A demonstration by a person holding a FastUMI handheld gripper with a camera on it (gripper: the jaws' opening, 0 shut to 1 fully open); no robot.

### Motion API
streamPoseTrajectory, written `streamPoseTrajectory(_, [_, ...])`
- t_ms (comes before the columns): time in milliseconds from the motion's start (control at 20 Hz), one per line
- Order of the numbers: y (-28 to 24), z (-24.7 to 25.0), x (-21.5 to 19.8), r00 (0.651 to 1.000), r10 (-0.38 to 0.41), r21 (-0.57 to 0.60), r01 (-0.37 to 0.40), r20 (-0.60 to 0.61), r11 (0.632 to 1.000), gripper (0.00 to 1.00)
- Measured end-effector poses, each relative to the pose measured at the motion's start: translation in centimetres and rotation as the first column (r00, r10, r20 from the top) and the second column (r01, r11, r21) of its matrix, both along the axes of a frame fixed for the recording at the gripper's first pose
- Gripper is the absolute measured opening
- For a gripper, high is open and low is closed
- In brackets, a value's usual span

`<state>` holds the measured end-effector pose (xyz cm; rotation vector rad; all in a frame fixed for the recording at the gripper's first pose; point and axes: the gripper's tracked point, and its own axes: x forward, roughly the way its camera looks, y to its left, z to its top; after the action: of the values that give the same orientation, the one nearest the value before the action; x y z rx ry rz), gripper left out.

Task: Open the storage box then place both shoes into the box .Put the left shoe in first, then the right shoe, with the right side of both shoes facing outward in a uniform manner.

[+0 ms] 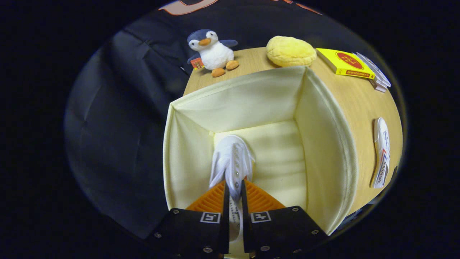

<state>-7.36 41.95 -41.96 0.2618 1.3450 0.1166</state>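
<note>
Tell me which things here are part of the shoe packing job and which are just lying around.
Job:
storage box, open
white shoe, held by the gripper inside the box
second shoe, on the table beside the box

Lying about:
plush penguin
yellow round plush
yellow packet

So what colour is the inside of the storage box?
Pale cream-yellow fabric lining the storage box, clearest in the gripper view.
</note>
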Motion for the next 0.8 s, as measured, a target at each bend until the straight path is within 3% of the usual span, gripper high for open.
streamPoseTrajectory(300, [-1.7,4.9,0.0,0.995,0.067,0.129,-0.077,0.079,0.989,0.43])
streamPoseTrajectory(600, [-8.6,10.0,-0.8,0.977,0.089,0.171,-0.123,0.191,0.978,0.68])
streamPoseTrajectory(800, [-15.1,11.9,-0.3,0.944,0.079,0.148,-0.132,0.321,0.980,0.81])
